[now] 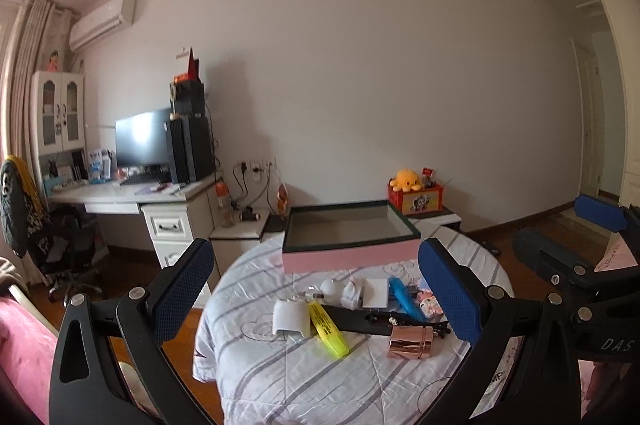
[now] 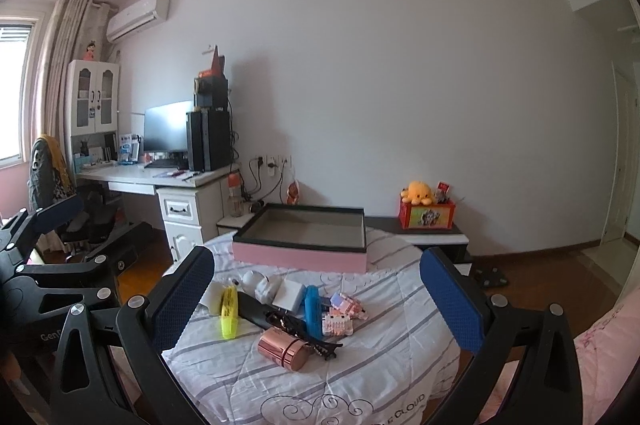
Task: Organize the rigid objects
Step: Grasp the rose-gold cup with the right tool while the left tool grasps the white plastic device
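We hold both tools back from the pile, nothing picked yet. Left gripper [image 1: 316, 289] is spread wide and empty; right gripper [image 2: 316, 293] likewise spread wide, gripping nothing. The clutter sits on a striped cloth [image 2: 360, 377] over a round table, ahead of and below both sets of fingers, with the pink box [image 2: 300, 257] open and empty just behind it. Left to right in the right wrist view: a white cover [image 1: 291, 317], partly hidden behind our left finger there; yellow highlighter [image 2: 229, 311], long axis running roughly away from us; white lumps [image 2: 262, 285] we cannot identify; white square block [image 2: 289, 294]; blue stick [image 2: 312, 311], also pointing away; rose-gold cylinder [image 2: 284, 347] lying on its side nearest us; pink-white toy [image 2: 344, 313]. A black strip [image 2: 256, 313] runs diagonally under the heap, with a black clip-like thing at its near end, hard to make out. We judge the highlighter nearer our left hand, the toy nearer our right; the cylinder lies about central. The table's near edge is cut off by the frame.
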`<state>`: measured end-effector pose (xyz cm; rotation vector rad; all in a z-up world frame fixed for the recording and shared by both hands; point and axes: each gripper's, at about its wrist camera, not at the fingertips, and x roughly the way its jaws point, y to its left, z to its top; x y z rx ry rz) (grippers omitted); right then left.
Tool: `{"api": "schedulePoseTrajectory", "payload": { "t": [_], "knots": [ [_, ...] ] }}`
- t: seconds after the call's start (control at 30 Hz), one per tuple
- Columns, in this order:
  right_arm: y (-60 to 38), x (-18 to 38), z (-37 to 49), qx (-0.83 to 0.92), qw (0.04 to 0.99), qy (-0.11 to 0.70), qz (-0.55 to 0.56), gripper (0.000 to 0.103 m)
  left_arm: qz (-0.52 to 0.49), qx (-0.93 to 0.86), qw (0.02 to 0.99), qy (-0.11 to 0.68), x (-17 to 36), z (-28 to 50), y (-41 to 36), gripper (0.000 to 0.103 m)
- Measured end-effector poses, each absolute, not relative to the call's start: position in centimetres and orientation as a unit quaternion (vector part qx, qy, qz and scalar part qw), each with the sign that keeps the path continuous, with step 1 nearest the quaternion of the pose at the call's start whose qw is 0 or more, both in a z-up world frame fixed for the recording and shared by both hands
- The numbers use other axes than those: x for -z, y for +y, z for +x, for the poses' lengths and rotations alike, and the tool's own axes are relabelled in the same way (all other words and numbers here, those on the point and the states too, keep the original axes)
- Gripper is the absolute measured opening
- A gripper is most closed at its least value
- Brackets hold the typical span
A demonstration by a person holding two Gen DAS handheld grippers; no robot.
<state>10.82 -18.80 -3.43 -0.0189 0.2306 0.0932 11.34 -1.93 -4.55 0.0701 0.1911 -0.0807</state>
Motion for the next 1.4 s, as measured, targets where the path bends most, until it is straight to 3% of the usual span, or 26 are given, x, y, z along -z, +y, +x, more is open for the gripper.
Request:
{"api": "schedulePoseTrajectory", "payload": {
  "t": [0.73, 1.4],
  "knots": [
    [-19.3, 16.8, 20.2, -0.05, 0.955, 0.291, 0.015, 0.103, 0.027, 0.01, 0.95, 0.311, 18.9, 24.8, -0.8, 0.103],
    [-15.2, 18.7, 23.1, -0.064, 0.947, 0.313, 0.029, 0.103, 0.027, -0.022, 0.946, 0.323, 20.1, 24.9, 2.7, 0.103]
  ]
}}
